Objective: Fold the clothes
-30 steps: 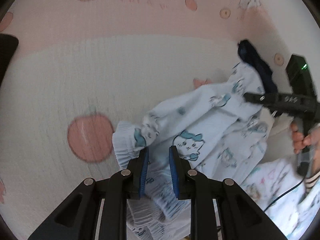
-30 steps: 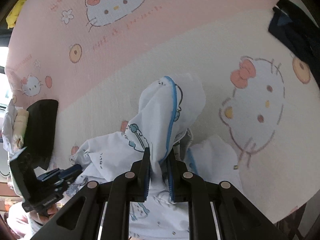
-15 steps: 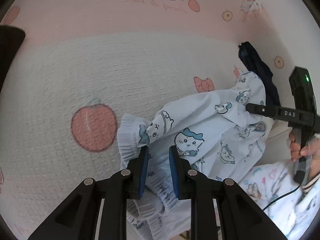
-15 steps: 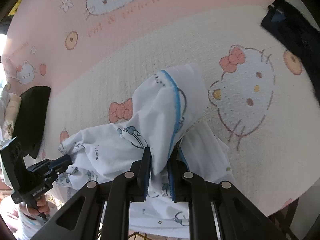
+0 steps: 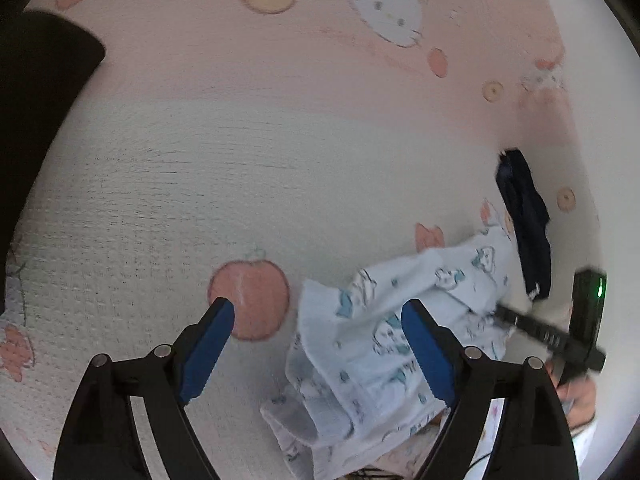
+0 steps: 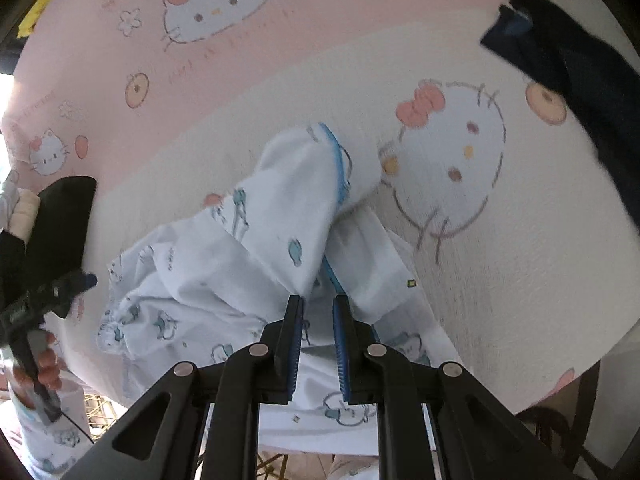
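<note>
- Light, limp printed garment (image 6: 224, 264), bunched on the cartoon-print sheet (image 6: 520, 260); likely to sag and slide, so best taken at a hem or the ruffled cuff (image 5: 320, 304).
- Right gripper (image 6: 317, 344) clenched on a fold (blue-edged part rising toward 12 o'clock).
- Left gripper (image 5: 316, 344) spread wide, holding nothing; cuff between its fingers, toward 1 o'clock.
</note>
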A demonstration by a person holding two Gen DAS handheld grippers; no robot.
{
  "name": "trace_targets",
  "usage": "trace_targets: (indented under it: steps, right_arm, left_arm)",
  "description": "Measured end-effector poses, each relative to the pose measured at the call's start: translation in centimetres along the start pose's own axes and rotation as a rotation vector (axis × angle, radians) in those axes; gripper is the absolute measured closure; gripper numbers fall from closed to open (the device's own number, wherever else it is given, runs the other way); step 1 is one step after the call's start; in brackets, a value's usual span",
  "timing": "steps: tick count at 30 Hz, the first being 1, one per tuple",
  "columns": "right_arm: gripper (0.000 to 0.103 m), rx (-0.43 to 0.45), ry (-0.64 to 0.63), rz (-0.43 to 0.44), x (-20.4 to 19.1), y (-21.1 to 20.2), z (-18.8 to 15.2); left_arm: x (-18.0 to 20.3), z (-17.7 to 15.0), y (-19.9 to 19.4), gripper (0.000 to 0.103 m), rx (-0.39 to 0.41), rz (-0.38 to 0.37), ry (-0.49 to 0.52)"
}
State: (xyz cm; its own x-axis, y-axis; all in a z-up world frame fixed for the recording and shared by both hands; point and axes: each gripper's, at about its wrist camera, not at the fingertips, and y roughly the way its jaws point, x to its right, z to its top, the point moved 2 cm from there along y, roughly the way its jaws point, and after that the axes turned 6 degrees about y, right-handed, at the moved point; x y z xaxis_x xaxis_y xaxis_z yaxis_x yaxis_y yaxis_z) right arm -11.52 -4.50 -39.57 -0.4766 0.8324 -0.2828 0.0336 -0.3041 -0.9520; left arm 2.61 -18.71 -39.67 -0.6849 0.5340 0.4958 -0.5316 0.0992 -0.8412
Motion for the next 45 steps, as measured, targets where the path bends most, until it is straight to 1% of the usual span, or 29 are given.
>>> trace_targets:
  steps: [3,6,7,8,9,10,11,12,15,17,18,19,20,22,23,25,27,30,33,35,37,38,40,41,43,44,45]
  right_arm:
    - [0.089,-0.037,-0.003,-0.034,-0.2,1.2,0.1]
    - [0.088,-0.016,0.004,-0.026,-0.5,1.0,0.6]
    - [0.085,0.001,0.010,-0.016,-0.6,0.7,0.9]
    - [0.070,0.019,0.019,-0.005,-0.8,0.3,1.3]
    - [0.047,0.039,0.030,0.008,-0.9,0.0,1.7]
    - [0.035,0.057,0.043,0.009,-1.1,-0.3,2.1]
    - [0.027,0.073,0.058,0.004,-1.2,-0.6,2.5]
    - [0.027,0.087,0.074,0.008,-1.3,-0.8,2.9]
    - [0.027,0.121,0.123,0.067,-1.7,-0.9,4.4]
    - [0.027,0.131,0.155,0.078,-2.0,-0.9,5.4]
    - [0.027,0.131,0.159,0.077,-3.3,-0.6,5.8]
    - [0.027,0.126,0.161,0.074,-3.6,0.0,6.4]
    - [0.027,0.119,0.163,0.070,-2.8,0.5,7.0]
    - [0.027,0.087,0.152,0.056,-2.7,1.1,8.0]
    - [0.027,0.068,0.145,0.048,-2.9,1.4,8.5]
    - [0.027,0.035,0.139,0.037,-2.3,1.7,8.2]
    - [0.027,0.002,0.135,0.028,-1.3,2.0,7.7]
    - [0.027,-0.017,0.131,0.017,-2.1,3.2,8.0]
    - [0.027,-0.014,0.096,-0.019,-3.2,4.4,8.0]
    - [0.025,-0.007,0.068,-0.043,-3.9,5.0,7.9]
    - [0.025,0.011,0.023,-0.069,-4.7,5.2,7.8]
    - [0.025,0.020,0.002,-0.076,-4.9,5.4,7.7]
    - [0.025,0.049,-0.030,-0.090,-5.5,5.5,7.4]
    - [0.028,0.062,-0.049,-0.104,-5.7,5.5,7.2]
    - [0.047,0.092,-0.090,-0.155,-6.2,5.4,6.8]
    - [0.067,0.108,-0.103,-0.157,-6.3,5.2,6.7]
    - [0.079,0.112,-0.104,-0.128,-6.5,4.9,6.5]
  left_arm:
    - [-0.7,0.7,0.0,0.018,0.006,-0.014,-0.040]
    - [-0.9,0.3,-0.7,0.018,0.007,-0.006,-0.030]
    - [-0.9,0.1,-0.9,0.018,0.007,-0.003,-0.026]
    - [-1.0,0.0,-1.1,0.018,0.008,-0.001,-0.023]
    - [-1.1,-0.2,-1.4,0.018,0.008,0.002,-0.019]
    - [-1.2,-0.3,-1.6,0.018,0.008,0.004,-0.016]
    - [-1.2,-0.5,-1.8,0.018,0.009,0.007,-0.012]
    - [-1.3,-0.6,-2.1,0.018,0.009,0.010,-0.009]
    - [-1.3,-0.6,-2.0,0.018,0.008,0.019,-0.010]
    - [-1.3,-0.6,-1.8,0.018,0.006,0.025,-0.014]
    - [-1.2,-0.5,-1.7,0.018,0.006,0.028,-0.015]
    - [-1.2,-0.5,-1.6,0.018,0.005,0.031,-0.017]
    - [-1.2,-0.4,-1.5,0.018,0.005,0.035,-0.019]
    - [-1.2,-0.4,-1.1,0.019,0.006,0.051,-0.022]
    - [-1.0,-0.5,-0.9,0.021,0.003,0.057,-0.018]
    - [-0.8,-0.6,-0.6,0.027,-0.003,0.070,-0.010]
    - [-0.4,-0.8,-0.3,0.030,-0.006,0.082,0.003]
    - [0.4,-1.3,0.2,0.038,-0.007,0.114,0.044]
    - [1.3,-1.8,0.6,0.046,-0.007,0.181,0.123]
    - [2.1,-2.1,0.9,0.061,0.000,0.244,0.199]
    - [3.2,-2.4,1.3,0.068,-0.003,0.276,0.294]
    - [3.5,-2.5,1.4,0.072,-0.001,0.285,0.317]
    - [4.2,-2.7,1.5,0.076,0.005,0.313,0.368]
    - [4.5,-2.7,1.5,0.077,0.008,0.326,0.393]
    - [5.1,-2.9,1.2,0.081,0.023,0.343,0.423]
    - [5.5,-2.9,0.9,0.082,0.035,0.348,0.431]
    - [5.8,-3.0,0.6,0.082,0.047,0.352,0.438]
